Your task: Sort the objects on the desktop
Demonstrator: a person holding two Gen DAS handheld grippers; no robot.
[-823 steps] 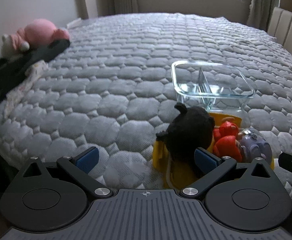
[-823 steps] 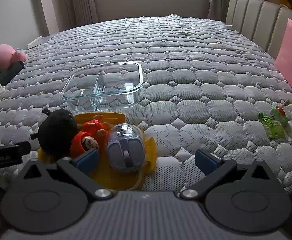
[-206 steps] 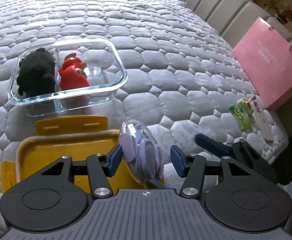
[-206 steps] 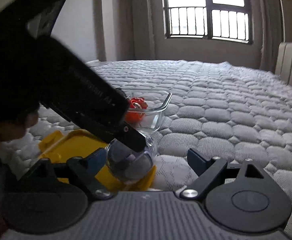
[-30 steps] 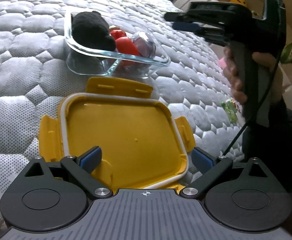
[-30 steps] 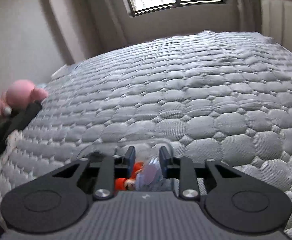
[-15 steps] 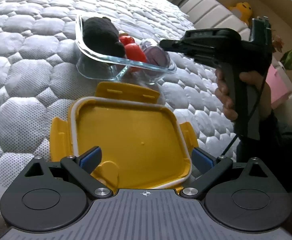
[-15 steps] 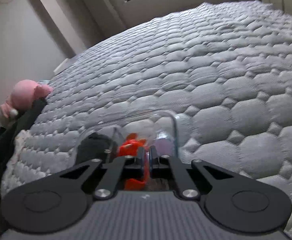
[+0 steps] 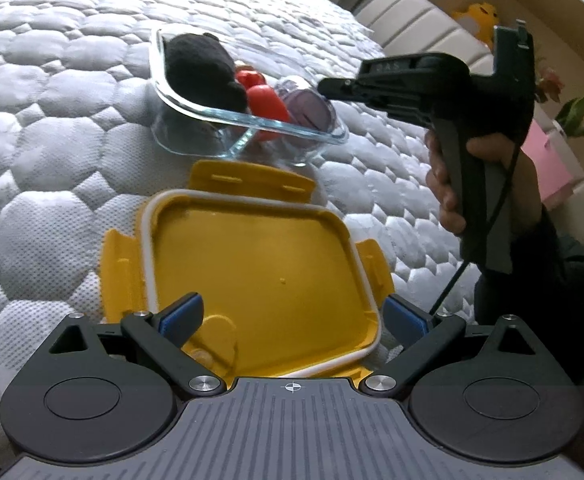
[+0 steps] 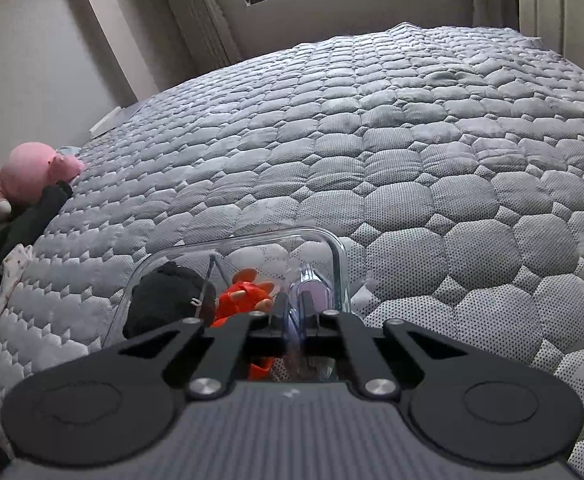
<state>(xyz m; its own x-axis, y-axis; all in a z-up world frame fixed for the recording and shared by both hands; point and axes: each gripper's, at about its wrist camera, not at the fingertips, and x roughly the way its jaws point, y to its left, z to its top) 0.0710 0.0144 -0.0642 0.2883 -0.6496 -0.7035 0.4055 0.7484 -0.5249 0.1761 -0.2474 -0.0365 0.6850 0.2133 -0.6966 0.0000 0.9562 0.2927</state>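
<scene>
A clear glass container (image 9: 231,114) (image 10: 336,248) stands on the quilt with a black plush (image 9: 199,68) (image 10: 163,296) in one compartment. A red toy (image 9: 265,100) (image 10: 247,296) and a purple mouse (image 9: 308,106) (image 10: 312,286) lie in the other. The yellow lid (image 9: 259,264) lies just in front of the container. My left gripper (image 9: 294,318) is open, with its fingers spread over the lid's near edge. My right gripper (image 10: 294,308) (image 9: 326,88) is shut, and its tip hangs just over the mouse, holding nothing that I can see.
A hand (image 9: 452,184) holds the right gripper beside the container. The grey quilted bed (image 10: 412,160) stretches far behind. A pink plush (image 10: 35,172) and dark cloth (image 10: 11,232) lie at its left edge. A pink bag (image 9: 552,160) stands off the right side.
The right gripper's jaws went from a narrow gap around the mouse to shut. Its tip came lower, closer to the container. The left gripper stayed open over the lid.
</scene>
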